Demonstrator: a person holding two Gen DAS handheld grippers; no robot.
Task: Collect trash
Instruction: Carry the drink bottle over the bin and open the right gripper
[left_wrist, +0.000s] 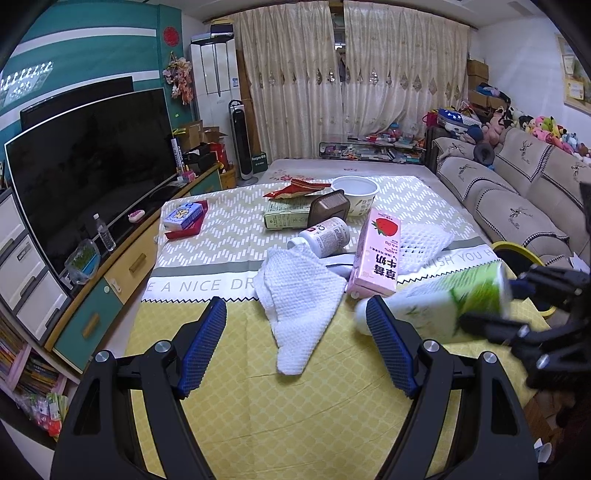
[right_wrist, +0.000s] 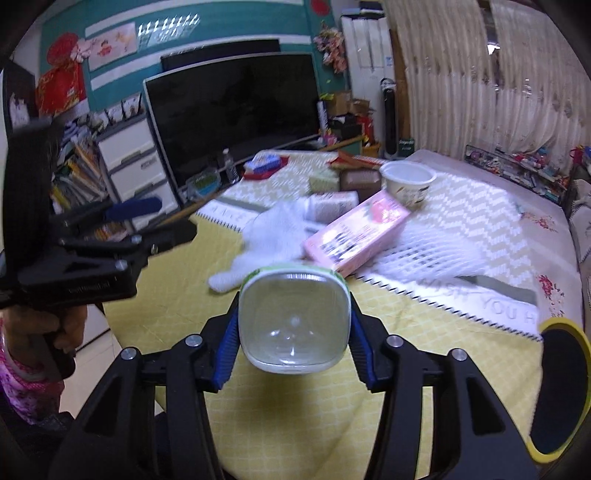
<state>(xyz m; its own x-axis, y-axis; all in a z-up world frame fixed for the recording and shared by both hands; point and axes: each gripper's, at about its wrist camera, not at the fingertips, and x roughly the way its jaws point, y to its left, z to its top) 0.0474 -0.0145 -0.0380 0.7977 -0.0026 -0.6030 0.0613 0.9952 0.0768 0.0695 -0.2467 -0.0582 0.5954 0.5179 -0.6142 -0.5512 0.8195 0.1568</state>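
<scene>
Nearest in the right wrist view, the right claw (right_wrist: 293, 343) is clamped on a green-and-white bottle (right_wrist: 293, 321), its blue pads pressing both flanks while the clear, rounded-square base faces the camera. The bottle is lifted off the yellow counter (right_wrist: 424, 354), lying roughly level in the air; the left wrist view shows it blurred at the right, its white neck pointing toward the middle of the counter. It looks empty and light, a thin plastic shell that would dent under a hard squeeze, and the smooth label may slip, so a hold across the flat sides near the base, as here, seems soundest.

The left claw (left_wrist: 297, 345) hangs spread wide and holds nothing, low over the near counter edge, with a white woven cloth (left_wrist: 299, 295) lying limp just beyond its tips. That cloth is soft and will drape; a pinch at a bunched fold would suit it.

Farther on, a pink strawberry milk carton (left_wrist: 375, 254) leans over a white foam net sleeve (left_wrist: 424, 242), beside a toppled white jar (left_wrist: 325, 234). The carton is stiff card, probably light.

At the right counter edge sits a dark bin with a yellow rim (right_wrist: 561, 387), seemingly the drop place.
</scene>
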